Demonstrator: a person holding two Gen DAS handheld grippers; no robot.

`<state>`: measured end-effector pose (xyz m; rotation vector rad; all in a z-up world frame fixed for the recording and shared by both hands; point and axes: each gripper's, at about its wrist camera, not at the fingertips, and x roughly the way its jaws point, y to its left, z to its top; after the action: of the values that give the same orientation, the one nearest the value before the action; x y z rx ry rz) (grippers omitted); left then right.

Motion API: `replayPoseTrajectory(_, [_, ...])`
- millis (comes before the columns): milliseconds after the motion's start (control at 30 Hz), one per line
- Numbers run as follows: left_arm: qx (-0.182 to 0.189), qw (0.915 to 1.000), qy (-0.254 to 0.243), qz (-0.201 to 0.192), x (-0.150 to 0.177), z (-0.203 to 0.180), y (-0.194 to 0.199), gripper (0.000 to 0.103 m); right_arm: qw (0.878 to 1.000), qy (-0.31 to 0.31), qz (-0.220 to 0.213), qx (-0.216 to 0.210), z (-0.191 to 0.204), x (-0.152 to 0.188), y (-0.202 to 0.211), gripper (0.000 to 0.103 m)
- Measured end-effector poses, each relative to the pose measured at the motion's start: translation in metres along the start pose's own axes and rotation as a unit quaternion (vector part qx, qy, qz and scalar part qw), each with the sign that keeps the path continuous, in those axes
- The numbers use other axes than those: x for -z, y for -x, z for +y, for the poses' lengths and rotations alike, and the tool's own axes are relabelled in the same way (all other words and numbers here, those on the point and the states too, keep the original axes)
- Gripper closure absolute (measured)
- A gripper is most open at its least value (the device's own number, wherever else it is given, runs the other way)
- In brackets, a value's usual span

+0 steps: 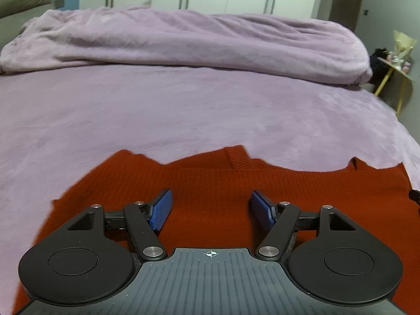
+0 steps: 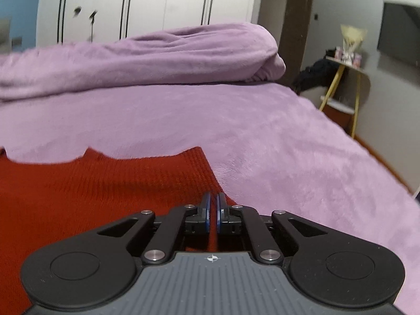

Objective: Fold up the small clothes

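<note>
A rust-red knitted sweater (image 1: 210,183) lies spread on the purple bed cover (image 1: 183,105). My left gripper (image 1: 211,204) hovers over the sweater's near part with its blue pads wide open and nothing between them. In the right wrist view the sweater (image 2: 92,183) fills the lower left, its right edge running toward my right gripper (image 2: 213,204). The right gripper's blue pads are closed on that right edge of the sweater, with red fabric pinched in the narrow slit between them.
A bunched purple duvet (image 1: 183,39) lies across the far side of the bed. White wardrobe doors (image 2: 157,2) stand behind it. A small yellow-legged side table (image 2: 346,78) with items stands off the bed's right edge.
</note>
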<state>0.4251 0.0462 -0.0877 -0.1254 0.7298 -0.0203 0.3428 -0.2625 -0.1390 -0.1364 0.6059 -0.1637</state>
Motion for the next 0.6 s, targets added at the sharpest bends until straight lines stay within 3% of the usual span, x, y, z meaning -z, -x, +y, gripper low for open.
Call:
replayPoseTrajectory(100, [-0.043, 0.999, 0.005, -0.003, -0.002, 0.024, 0.024, 0.032, 1.0, 0.022, 0.02, 0.008, 0.004, -0.003, 0.015, 0.097])
replayPoseTrajectory(200, [-0.07, 0.9974, 0.007, -0.01, 0.006, 0.063, 0.058, 0.03, 0.999, 0.025, 0.003, -0.021, -0.001, -0.001, 0.051, 0.095])
replayPoseTrajectory(400, [0.004, 0.9964, 0.083, 0.014, 0.043, 0.129, 0.118, 0.017, 0.992, 0.009, -0.008, -0.123, 0.018, 0.035, 0.133, 0.091])
replayPoseTrajectory(500, [0.047, 0.9922, 0.103, 0.052, 0.06, 0.136, 0.118, 0.017, 0.987, 0.028, -0.009, -0.159, 0.038, 0.052, 0.16, 0.089])
replayPoseTrajectory(600, [0.078, 0.9855, 0.136, 0.064, 0.065, 0.14, 0.109, 0.017, 0.982, 0.035, 0.001, -0.187, 0.056, 0.058, 0.173, 0.088])
